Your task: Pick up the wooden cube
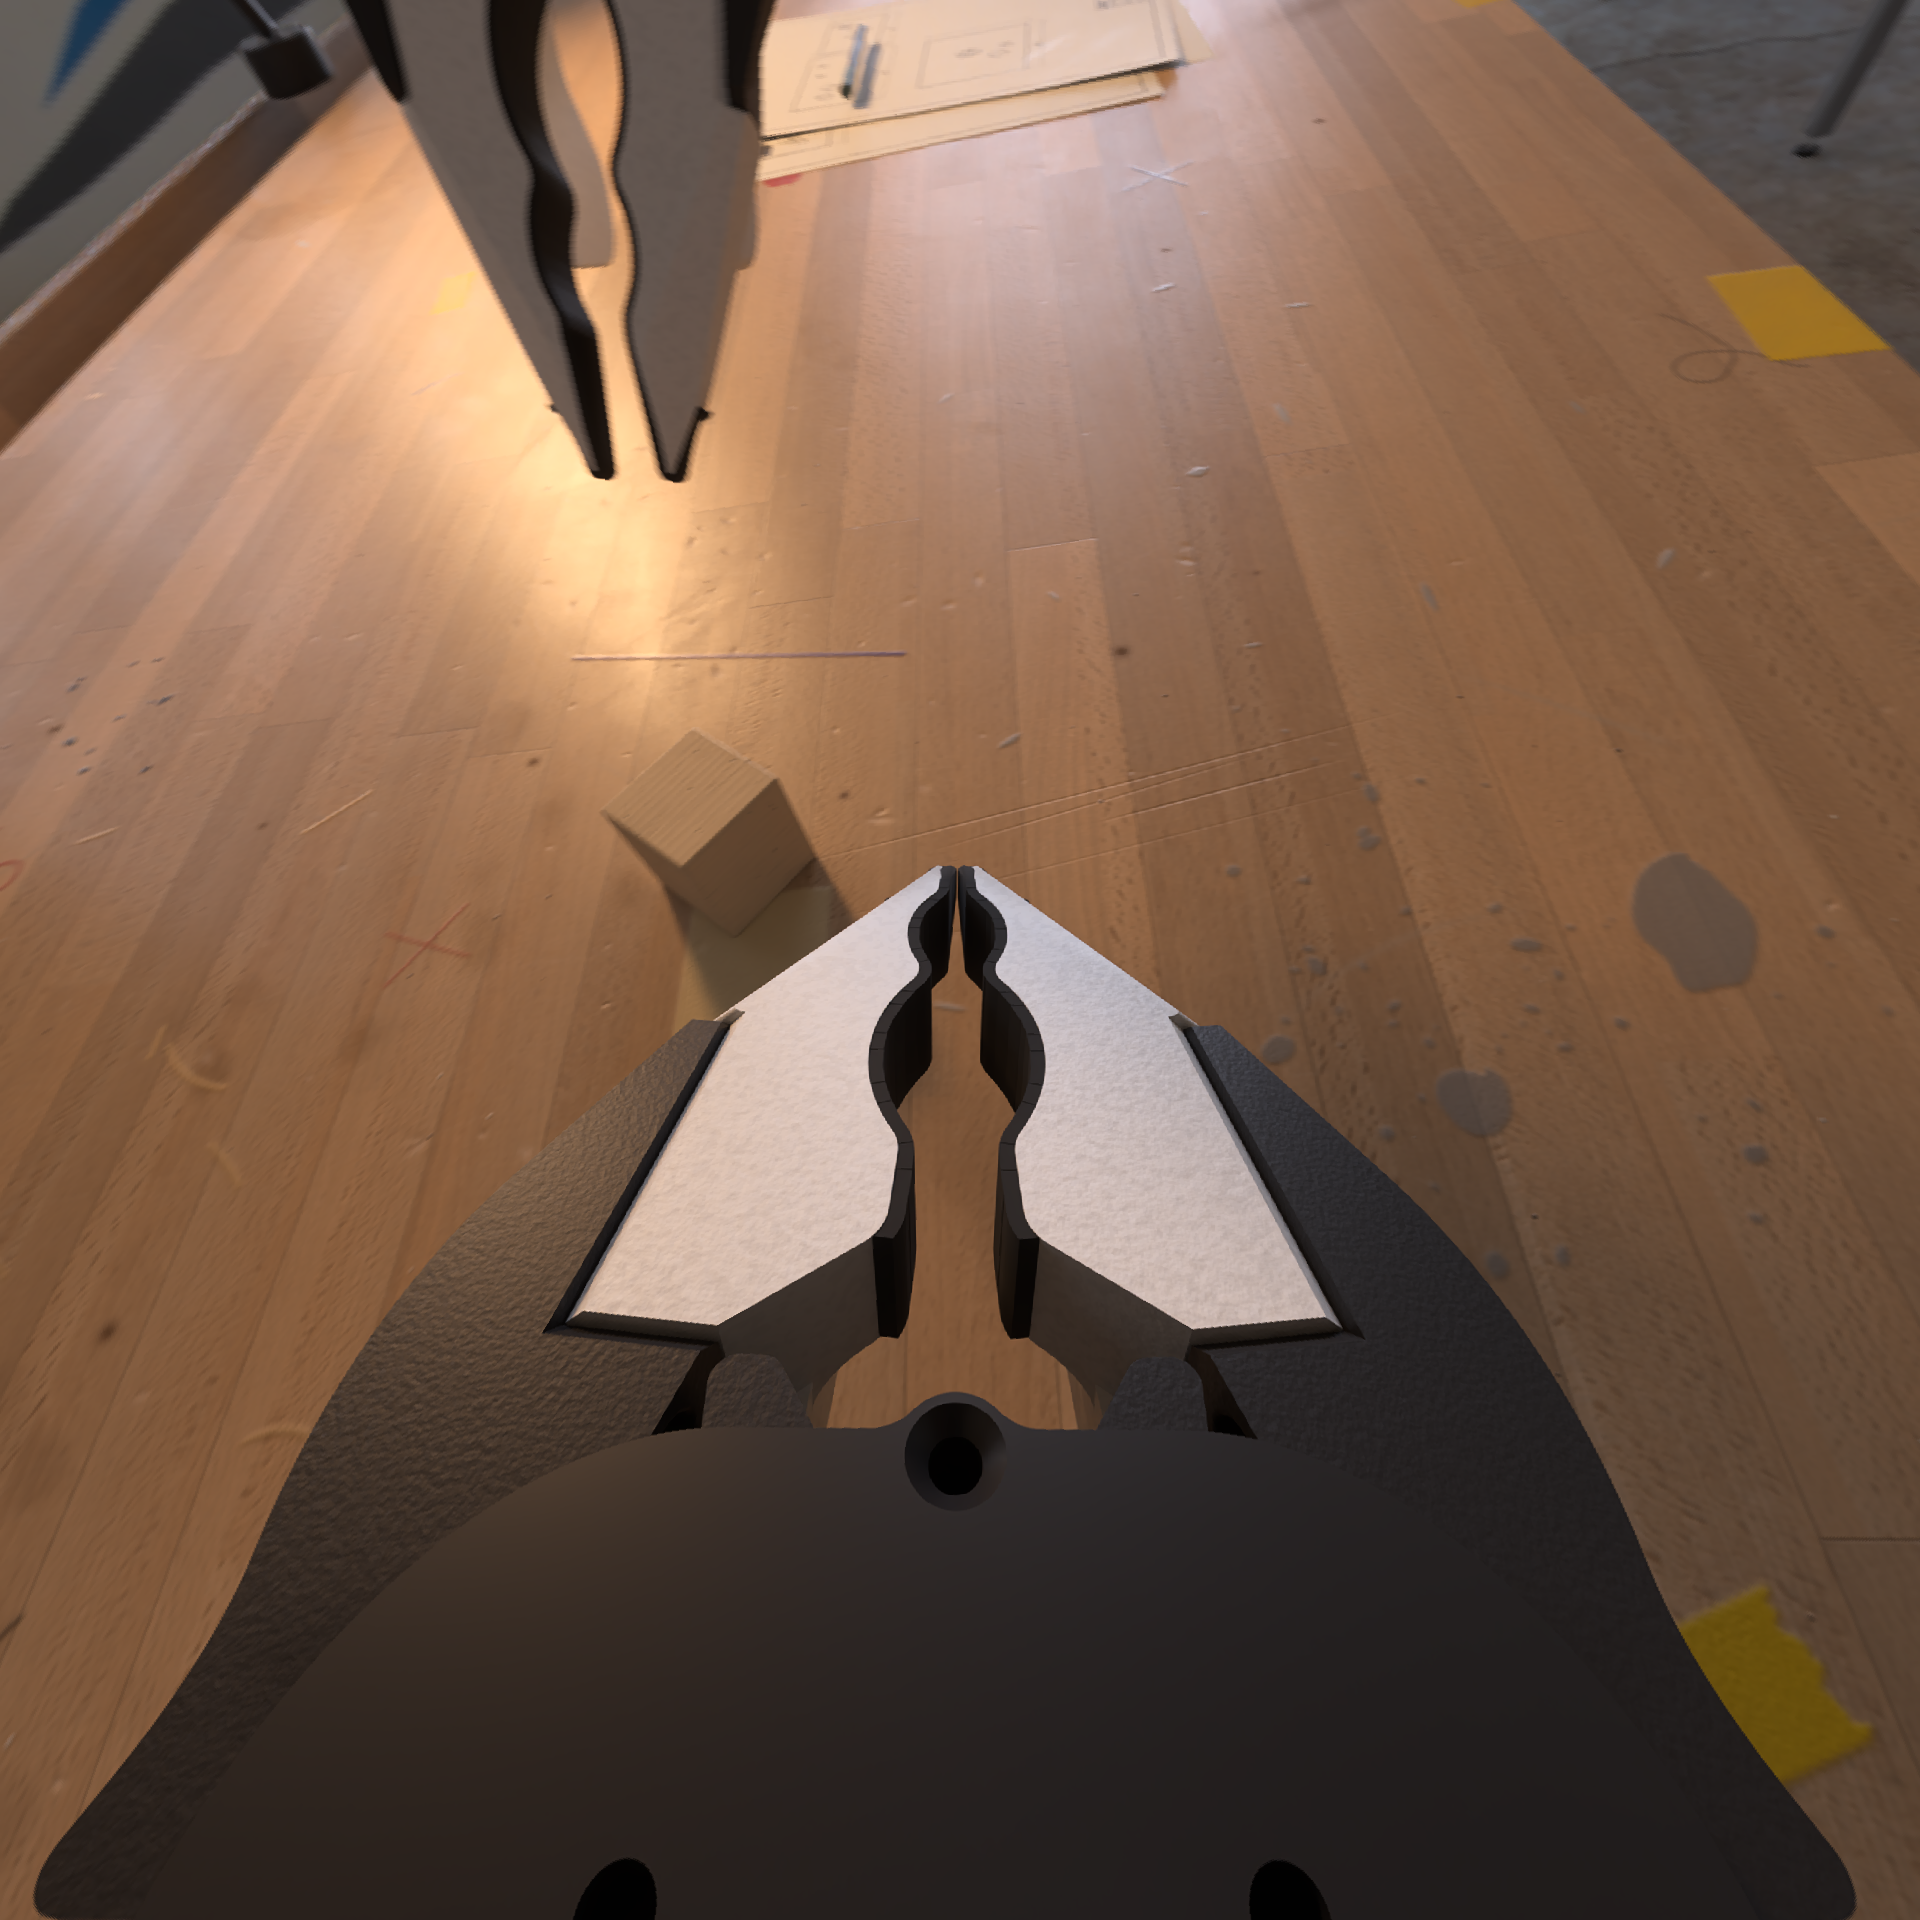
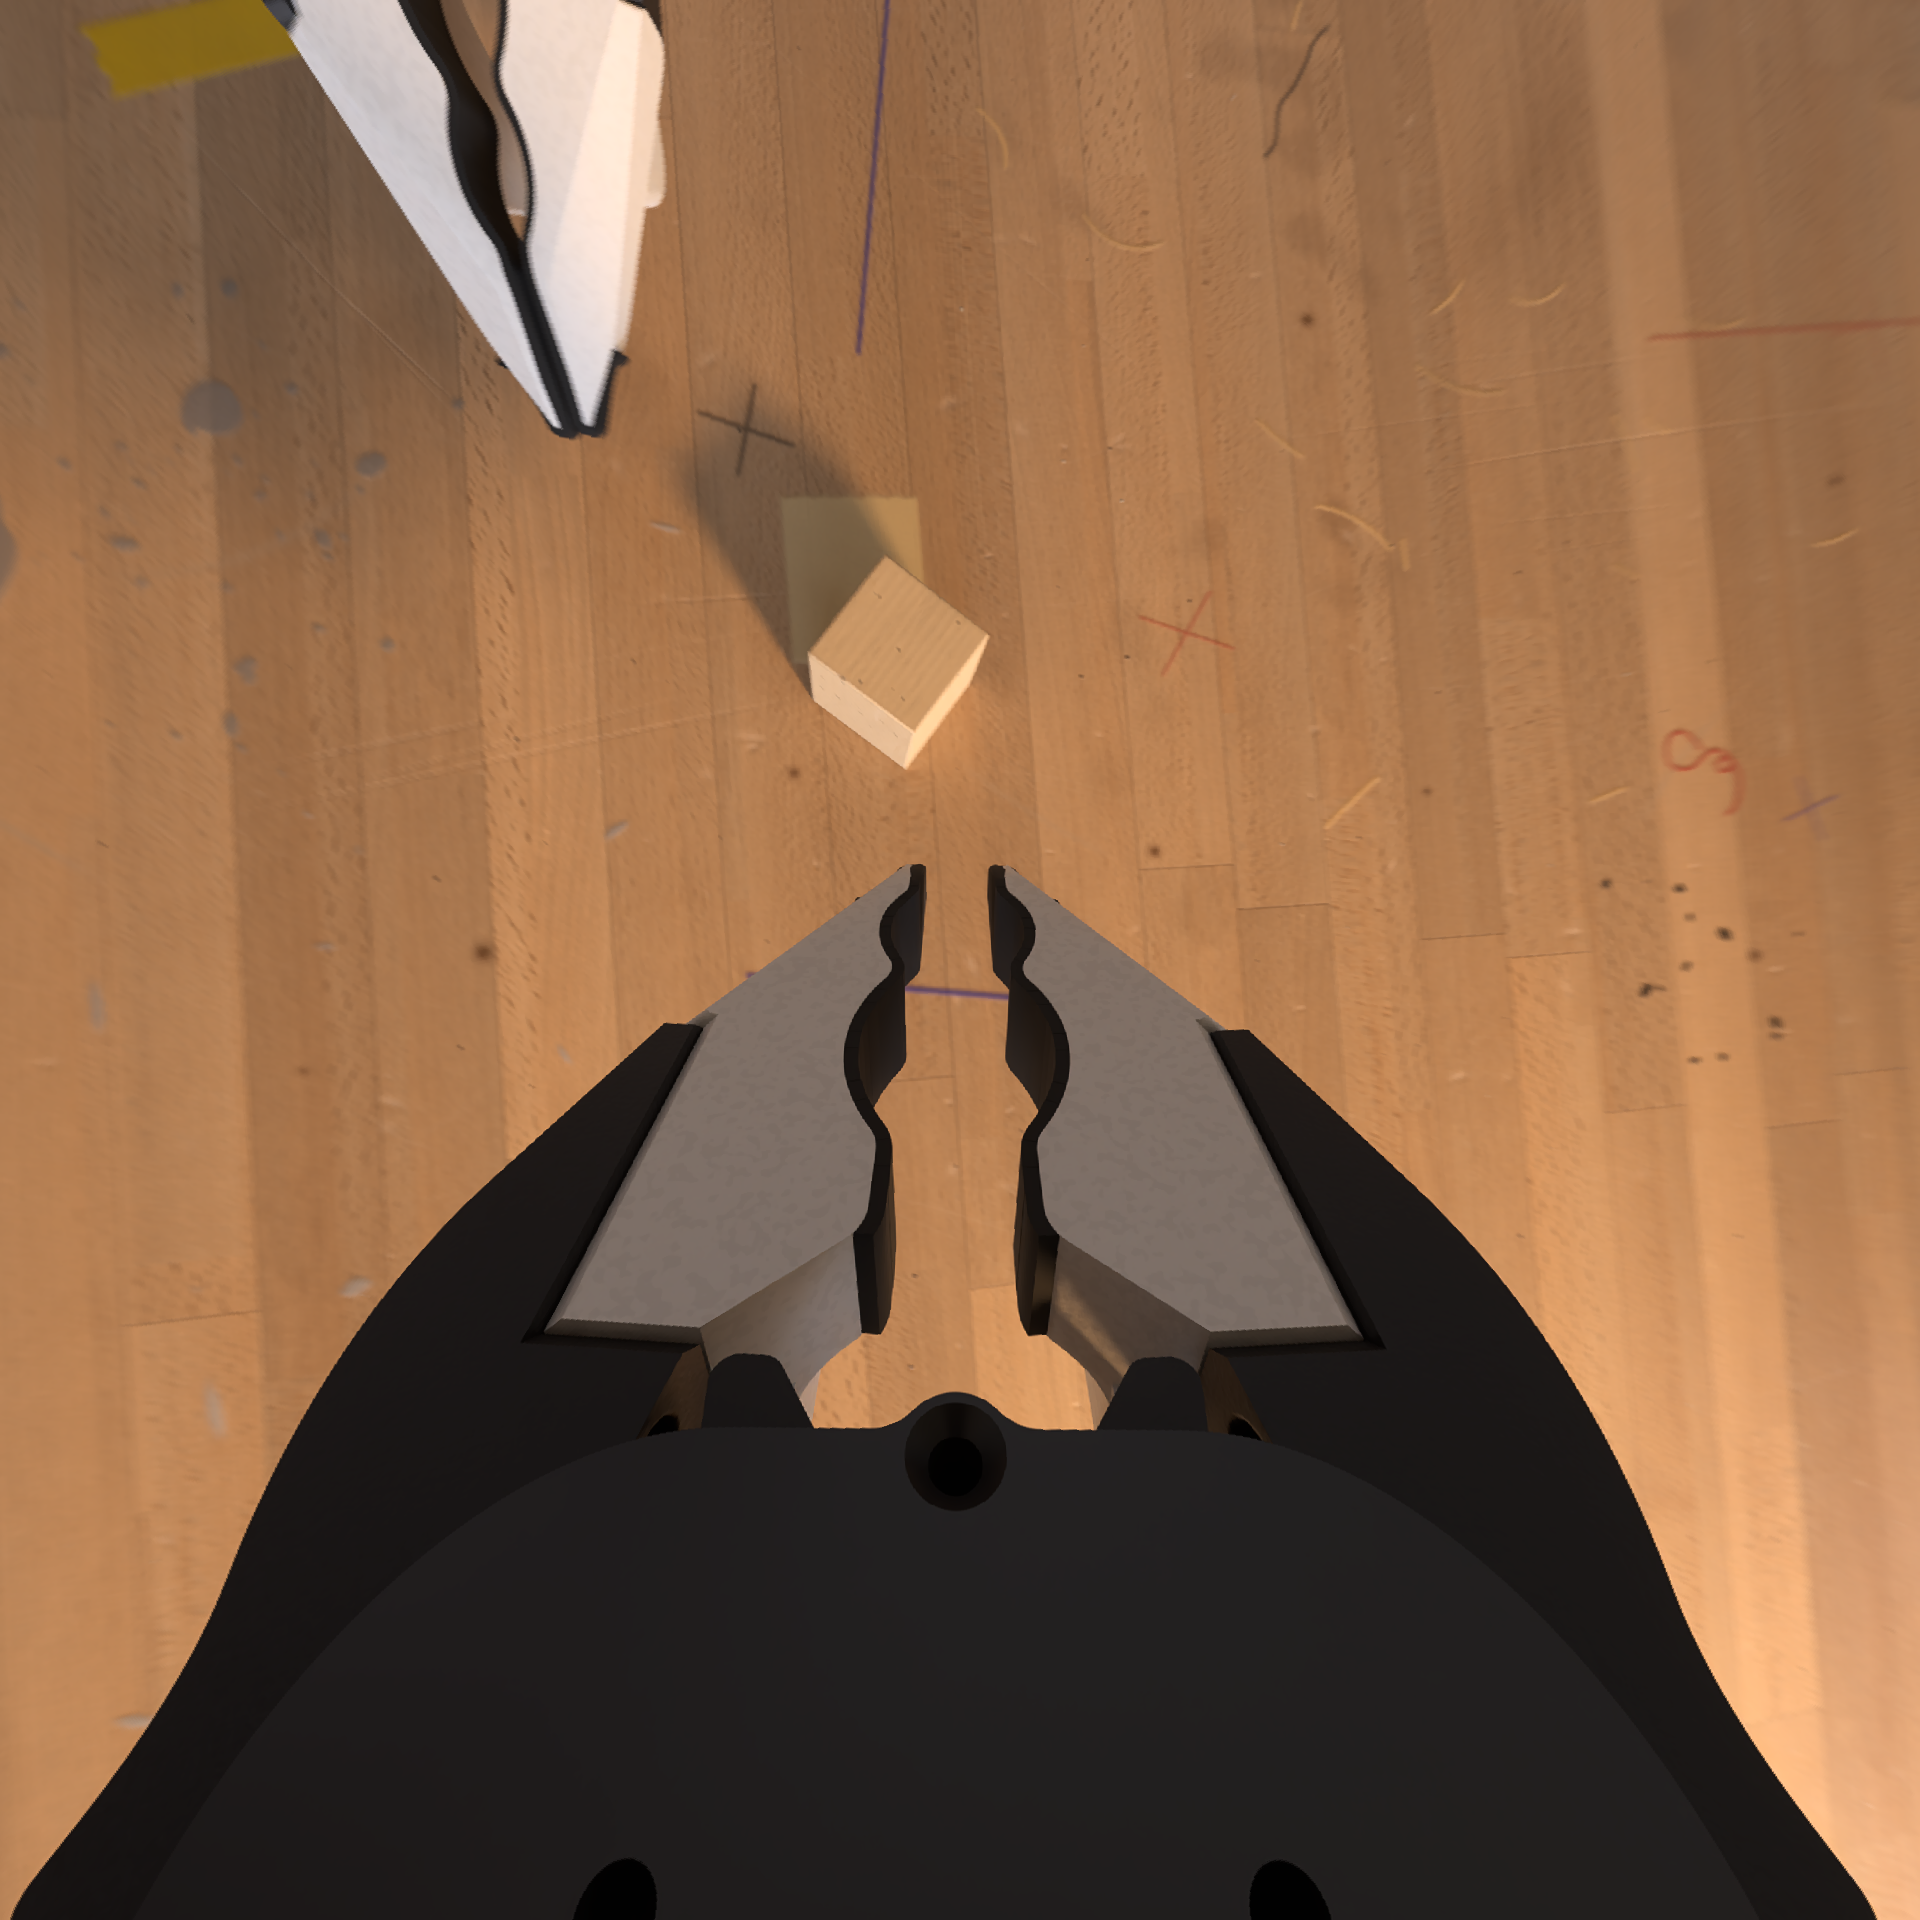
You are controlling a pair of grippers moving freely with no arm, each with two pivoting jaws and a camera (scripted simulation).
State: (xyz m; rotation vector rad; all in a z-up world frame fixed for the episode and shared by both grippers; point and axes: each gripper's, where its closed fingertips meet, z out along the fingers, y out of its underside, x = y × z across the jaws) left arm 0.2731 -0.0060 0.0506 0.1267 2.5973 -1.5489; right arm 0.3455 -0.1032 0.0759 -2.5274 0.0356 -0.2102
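The wooden cube (image 1: 712,826) is small and pale and rests on the wooden table, turned corner-on. In the left wrist view it lies just ahead and left of my left gripper (image 1: 956,873), whose fingertips nearly touch with nothing between them. My right gripper (image 1: 639,473) hangs above the table beyond the cube, pointing down. In the right wrist view the cube (image 2: 899,660) lies on the table a short way ahead of my right gripper (image 2: 956,873), whose jaws stand slightly apart and empty. The left gripper (image 2: 577,426) shows at the upper left there.
A pale tan patch (image 2: 847,551) lies on the table beside the cube. Sheets of paper (image 1: 966,73) lie at the far end. Yellow tape pieces (image 1: 1792,312) mark the right edge. A wall runs along the left, and a chair leg (image 1: 1860,73) stands far right.
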